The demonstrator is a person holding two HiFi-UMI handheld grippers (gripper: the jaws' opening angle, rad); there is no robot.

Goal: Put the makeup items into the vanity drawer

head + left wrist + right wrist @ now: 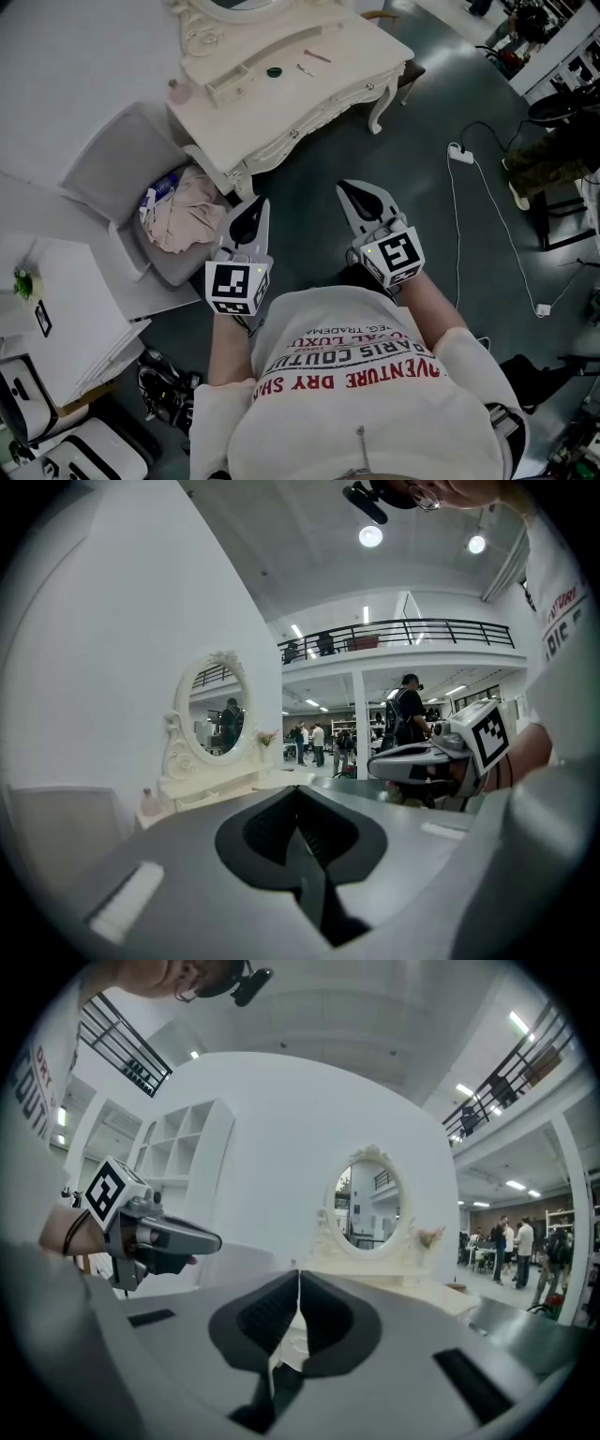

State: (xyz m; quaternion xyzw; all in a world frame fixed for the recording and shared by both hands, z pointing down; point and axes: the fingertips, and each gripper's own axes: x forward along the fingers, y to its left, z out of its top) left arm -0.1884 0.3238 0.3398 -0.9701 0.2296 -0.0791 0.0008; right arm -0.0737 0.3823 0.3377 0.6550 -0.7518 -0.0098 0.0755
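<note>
The cream vanity (309,98) stands ahead of me, its oval mirror (217,714) against the white wall. On its top lie a green round item (274,71), a pink pencil (317,56) and a thin stick (305,68). A small pink bottle (176,91) sits at the left end. My left gripper (250,211) and right gripper (353,192) hover side by side over the floor, short of the vanity. Both are shut with nothing in them. Each one shows in the other's view: the right gripper (412,757) and the left gripper (178,1238).
A grey chair (112,159) holding a pink cloth (187,220) stands left of the vanity. A white cable with a power strip (460,155) runs across the dark floor on the right. White furniture (66,309) and shoes (164,389) lie at lower left. People stand far off in the hall.
</note>
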